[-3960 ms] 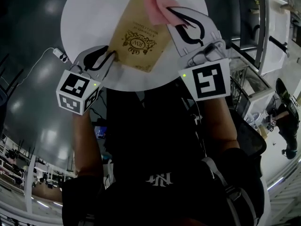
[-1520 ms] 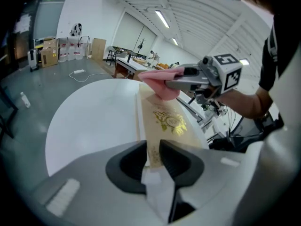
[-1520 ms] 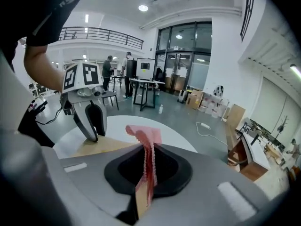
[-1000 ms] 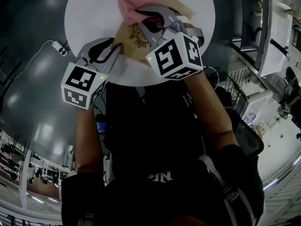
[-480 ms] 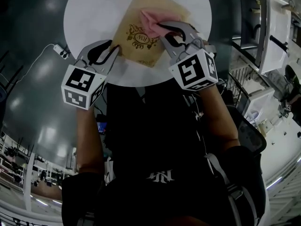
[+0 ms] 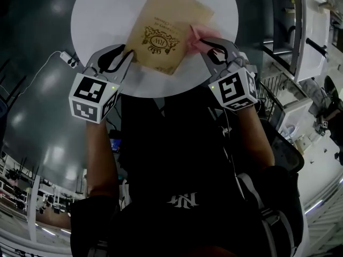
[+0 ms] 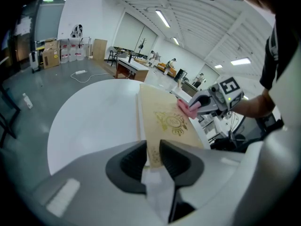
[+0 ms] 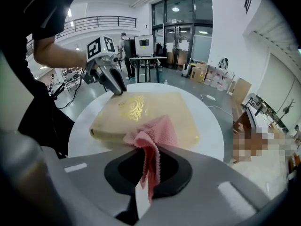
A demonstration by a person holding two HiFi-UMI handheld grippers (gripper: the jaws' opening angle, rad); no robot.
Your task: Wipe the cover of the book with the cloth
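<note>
A tan book [image 6: 161,31] with a gold emblem lies on the round white table [image 6: 102,15]. My left gripper [image 6: 126,58] is shut on the book's near left corner; in the left gripper view that corner [image 7: 151,149] sits between the two pads. My right gripper [image 6: 211,44] is shut on a pink cloth [image 6: 199,35], which rests at the cover's right edge. The right gripper view has the cloth [image 8: 153,133] bunched on the near edge of the book [image 8: 141,109], a strip hanging down between the jaws, with the left gripper [image 8: 113,81] across the cover.
The table stands on a dark glossy floor. A white power strip with its cable [image 6: 67,60] lies on the floor at the left. Metal racks and a white cabinet [image 6: 292,31] stand close on the right. My own body fills the lower part of the head view.
My right gripper has drawn the pink cloth across the cover, from its far left part to the near right edge. The left gripper has stayed on the book's corner.
</note>
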